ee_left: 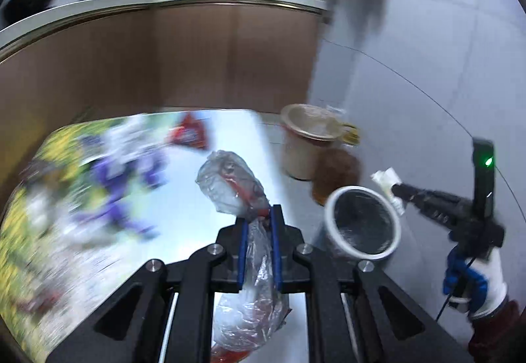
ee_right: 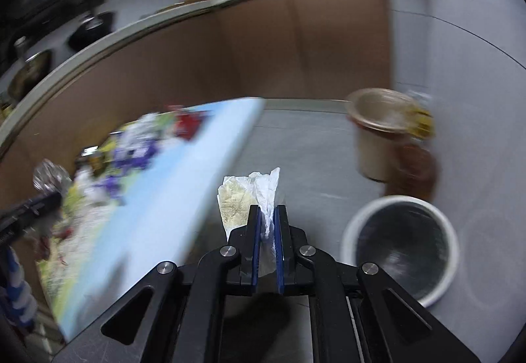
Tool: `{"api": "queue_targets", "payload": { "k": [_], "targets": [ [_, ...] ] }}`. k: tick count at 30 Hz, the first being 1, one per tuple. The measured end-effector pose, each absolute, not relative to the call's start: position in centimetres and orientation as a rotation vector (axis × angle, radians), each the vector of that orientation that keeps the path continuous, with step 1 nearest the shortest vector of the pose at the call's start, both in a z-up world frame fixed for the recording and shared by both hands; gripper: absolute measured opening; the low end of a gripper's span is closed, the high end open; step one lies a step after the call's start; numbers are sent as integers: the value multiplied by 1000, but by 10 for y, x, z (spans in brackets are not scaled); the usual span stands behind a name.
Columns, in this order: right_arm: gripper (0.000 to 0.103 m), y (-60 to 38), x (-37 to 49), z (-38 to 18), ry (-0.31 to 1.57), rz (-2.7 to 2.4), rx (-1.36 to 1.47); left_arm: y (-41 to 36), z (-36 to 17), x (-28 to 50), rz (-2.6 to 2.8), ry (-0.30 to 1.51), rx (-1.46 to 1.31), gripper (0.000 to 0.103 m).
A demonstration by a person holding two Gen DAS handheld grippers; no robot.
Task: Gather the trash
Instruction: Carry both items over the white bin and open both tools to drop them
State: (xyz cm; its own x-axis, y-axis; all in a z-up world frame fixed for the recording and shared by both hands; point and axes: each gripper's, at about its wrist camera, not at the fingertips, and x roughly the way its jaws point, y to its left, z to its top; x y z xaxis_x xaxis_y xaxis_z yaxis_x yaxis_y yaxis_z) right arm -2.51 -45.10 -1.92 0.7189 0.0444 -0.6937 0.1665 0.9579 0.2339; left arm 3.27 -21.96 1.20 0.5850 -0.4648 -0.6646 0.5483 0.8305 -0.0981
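Left gripper (ee_left: 259, 221) fingers pinch crumpled clear plastic wrapper (ee_left: 230, 185); right gripper (ee_right: 267, 221) fingers clamp white paper scrap (ee_right: 250, 195); white-rimmed bin (ee_right: 399, 246) on floor nearby

crumpled clear plastic bag (ee_left: 230, 185) and seemingly stained white tissue (ee_right: 253, 195), both pinched.

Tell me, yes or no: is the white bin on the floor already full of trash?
No. In the right wrist view the white bin shows a dark, bare inside with no trash visible.
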Motion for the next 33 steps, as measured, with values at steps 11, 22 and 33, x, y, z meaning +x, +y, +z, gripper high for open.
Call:
{"api": "queue_targets", "payload": {
  "k": [11,22,33],
  "targets": [
    [9,-581,-18,-101,865,-327,369,-442,-39,79,-890,884,151,14],
    [34,-610,-13,-145,922,-447,379,-524,-96,110,-937,1016,112,43],
    [46,-577,-28,-106,864,-436,341,-463,-50,87,-900,866,65,43]
  ]
}}
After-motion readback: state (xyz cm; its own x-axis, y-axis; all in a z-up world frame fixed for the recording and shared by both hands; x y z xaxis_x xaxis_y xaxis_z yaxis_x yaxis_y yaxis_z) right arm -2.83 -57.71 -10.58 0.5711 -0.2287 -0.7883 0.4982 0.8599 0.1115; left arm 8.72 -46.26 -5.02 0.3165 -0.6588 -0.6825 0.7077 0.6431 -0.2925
